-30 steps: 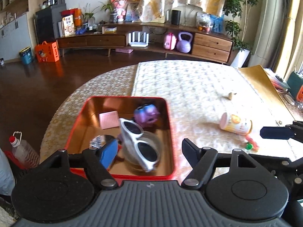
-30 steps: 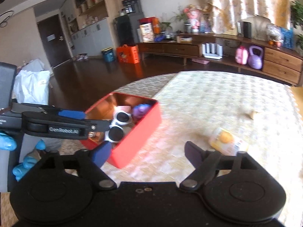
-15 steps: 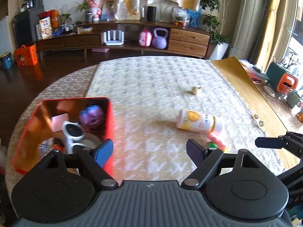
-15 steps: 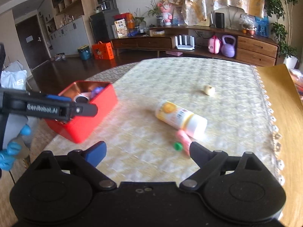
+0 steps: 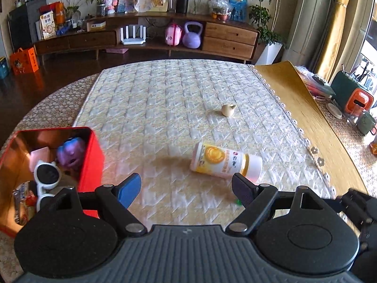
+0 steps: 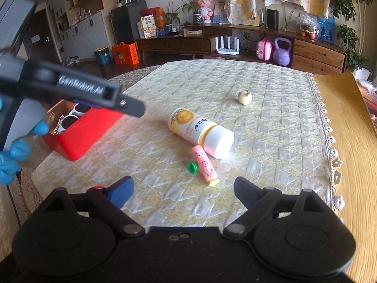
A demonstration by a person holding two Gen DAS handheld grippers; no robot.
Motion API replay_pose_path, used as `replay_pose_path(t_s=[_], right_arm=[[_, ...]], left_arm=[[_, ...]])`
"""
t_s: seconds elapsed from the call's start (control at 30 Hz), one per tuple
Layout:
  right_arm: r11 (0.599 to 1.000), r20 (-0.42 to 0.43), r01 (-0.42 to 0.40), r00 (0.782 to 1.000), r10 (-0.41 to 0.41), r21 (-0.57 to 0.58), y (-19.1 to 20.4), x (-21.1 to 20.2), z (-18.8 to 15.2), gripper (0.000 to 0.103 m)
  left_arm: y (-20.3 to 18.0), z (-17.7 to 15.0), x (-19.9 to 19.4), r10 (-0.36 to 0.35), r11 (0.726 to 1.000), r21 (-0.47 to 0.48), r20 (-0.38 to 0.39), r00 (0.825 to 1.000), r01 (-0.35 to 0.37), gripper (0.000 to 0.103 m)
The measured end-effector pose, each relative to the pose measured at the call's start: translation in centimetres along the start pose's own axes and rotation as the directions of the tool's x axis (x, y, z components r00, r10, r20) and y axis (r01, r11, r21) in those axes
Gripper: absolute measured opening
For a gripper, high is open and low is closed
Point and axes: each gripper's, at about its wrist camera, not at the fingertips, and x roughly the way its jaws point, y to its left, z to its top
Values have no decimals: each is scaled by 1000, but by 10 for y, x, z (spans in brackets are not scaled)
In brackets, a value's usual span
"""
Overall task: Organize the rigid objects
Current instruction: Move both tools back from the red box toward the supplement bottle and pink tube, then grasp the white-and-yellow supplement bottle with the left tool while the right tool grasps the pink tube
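Lying on its side mid-table (image 5: pixel 165 99): yellow bottle (image 6: pixel 200 131), with pink tube (image 6: pixel 205 166) and green cap (image 6: pixel 192 167) just beside. Off left, red tin (image 6: pixel 80 133) holding white sunglasses (image 5: pixel 46 176). Spread wide and empty: left gripper (image 5: pixel 186 189), right gripper (image 6: pixel 183 192).

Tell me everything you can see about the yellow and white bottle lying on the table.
The bottle lies on its side on the quilted tablecloth, white cap nearest the right wrist camera. Its plastic-looking body carries a yellow label with an orange circle and red characters. A pink tube lies against the cap end. Neither gripper touches it.
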Motion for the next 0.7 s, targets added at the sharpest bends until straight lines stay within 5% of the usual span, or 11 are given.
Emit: replay_pose_path(t_s=[0.3, 0.7], right_arm=[[999, -13, -26, 1000, 26, -19, -15, 18, 5, 79], [992, -57, -69, 996, 63, -101, -26, 44, 11, 57]], left_arm=[[-8, 28, 45, -26, 984, -178, -113, 993, 6, 84], [-14, 42, 105, -74, 887, -460, -231, 970, -42, 84]])
